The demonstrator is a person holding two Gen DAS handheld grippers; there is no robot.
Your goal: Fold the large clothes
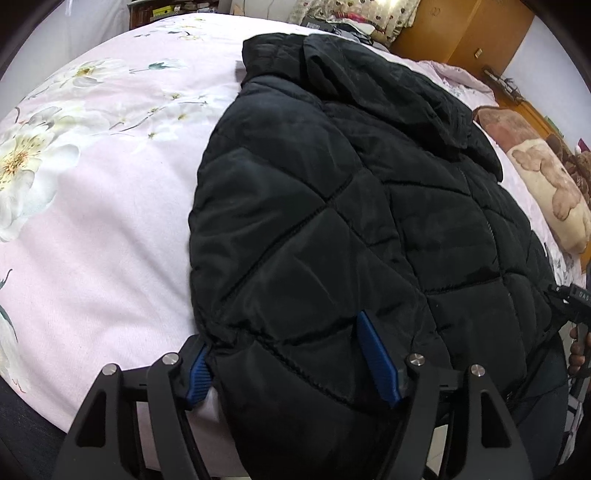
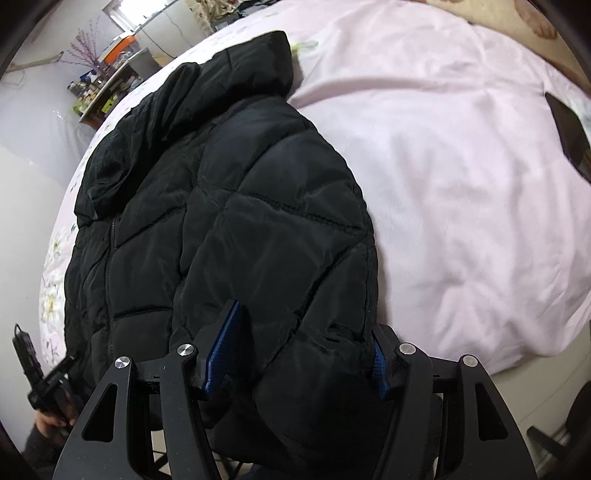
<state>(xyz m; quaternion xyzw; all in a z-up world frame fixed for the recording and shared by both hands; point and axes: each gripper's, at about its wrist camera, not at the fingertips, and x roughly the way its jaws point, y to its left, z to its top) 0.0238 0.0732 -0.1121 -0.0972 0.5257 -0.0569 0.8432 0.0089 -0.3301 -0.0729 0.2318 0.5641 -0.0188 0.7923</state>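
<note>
The left gripper [image 1: 291, 354] stands with its jaws wide, the hem corner of the black quilted jacket [image 1: 351, 206] bulging up between the two blue pads [image 1: 376, 360]; whether the pads press the cloth I cannot tell. The right gripper [image 2: 299, 358] also has its jaws wide, straddling the opposite hem corner of the same jacket [image 2: 229, 206], its blue pads [image 2: 225, 354] beside the padding but with no plain squeeze on it.

In the left wrist view the jacket runs from the jaws at 6 o'clock up toward 1 o'clock, collar farthest away, sleeves folded in over the body, the hem hanging over the near edge of the bed. In the right wrist view it runs from 6 o'clock up toward 11 o'clock.

It lies on a pale pink bedspread [image 1: 110, 206] printed with white flowers at 9 o'clock in the left view; in the right view the bedspread [image 2: 461, 184] is plain and rumpled from 1 to 4 o'clock. A pillow with a teddy-bear print [image 1: 546, 184] lies at 3 o'clock, and an orange wooden headboard [image 1: 461, 33] at 1 o'clock. At 4 o'clock the other gripper's black handle shows with a hand [image 1: 578, 350] on it.

In the right view a cluttered shelf [image 2: 107, 85] stands against a white wall at 10 o'clock, and a dark flat object [image 2: 570, 133] lies on the bed at 3 o'clock. What the shelf holds is too small to name.
</note>
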